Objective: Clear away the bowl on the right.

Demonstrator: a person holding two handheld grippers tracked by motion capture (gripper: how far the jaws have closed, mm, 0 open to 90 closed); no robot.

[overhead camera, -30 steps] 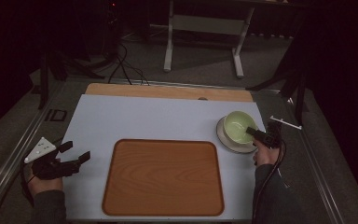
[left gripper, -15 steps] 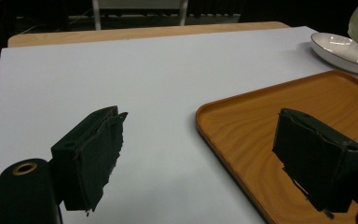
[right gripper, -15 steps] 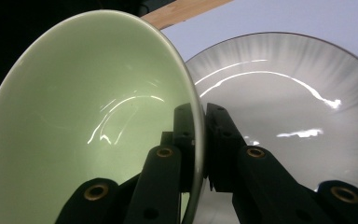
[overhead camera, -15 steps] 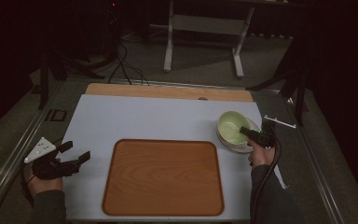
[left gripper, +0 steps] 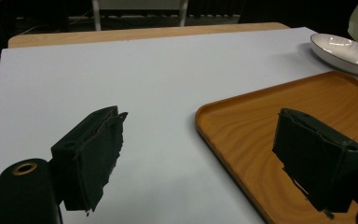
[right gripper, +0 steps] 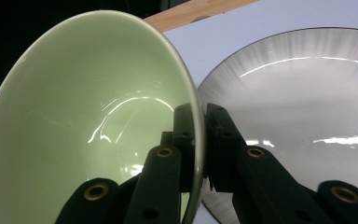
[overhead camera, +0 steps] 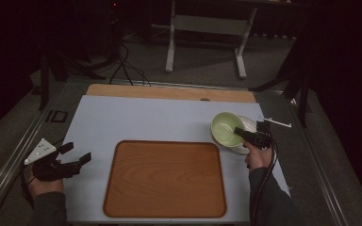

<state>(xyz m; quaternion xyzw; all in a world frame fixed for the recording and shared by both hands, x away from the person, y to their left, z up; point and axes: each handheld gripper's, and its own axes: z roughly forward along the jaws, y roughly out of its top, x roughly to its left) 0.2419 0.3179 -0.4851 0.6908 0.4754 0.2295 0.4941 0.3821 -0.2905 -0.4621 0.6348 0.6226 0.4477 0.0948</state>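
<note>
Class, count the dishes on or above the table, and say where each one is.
2: a green bowl clamped at its rim by the right tongs, and a white plate beneath it, right of the tray.

It looks like a recording lab: a dark room, a counter (overhead camera: 122, 117) covered with a white sheet, cables (overhead camera: 122, 70) on the grey floor (overhead camera: 202, 61), and a metal stand (overhead camera: 207, 28) behind.

One green bowl (overhead camera: 225, 128), one white plate (left gripper: 342, 50), one wooden tray (overhead camera: 165, 179), seemingly nothing else.

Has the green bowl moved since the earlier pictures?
Yes. The green bowl, held by the right gripper, has shifted left off the white plate, toward the wooden tray.
</note>
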